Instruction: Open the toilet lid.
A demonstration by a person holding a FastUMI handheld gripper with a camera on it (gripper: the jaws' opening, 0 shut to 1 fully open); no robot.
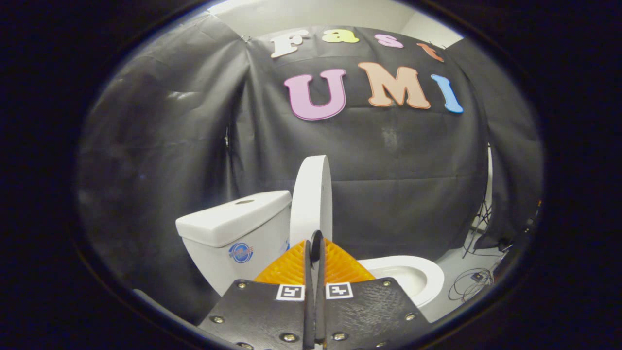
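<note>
Toilet lid [312, 197]: raised, standing near upright just right of the cistern [235, 228], directly ahead of the claw [315, 243]. Claw: fingers clenched together, holding nothing, tips close to the lid's lower edge. Seat and bowl [413, 274]: exposed, to the right. Risk: lid not fully leaning back could tip forward and slam if nudged during withdrawal.

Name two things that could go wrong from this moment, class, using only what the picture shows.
1. The lid stands upright beside the tank, with the closed fingers just before it; if it isn't resting back, it may drop onto the seat.
2. Cables lie on the floor beyond the bowl, a possible snag.
</note>
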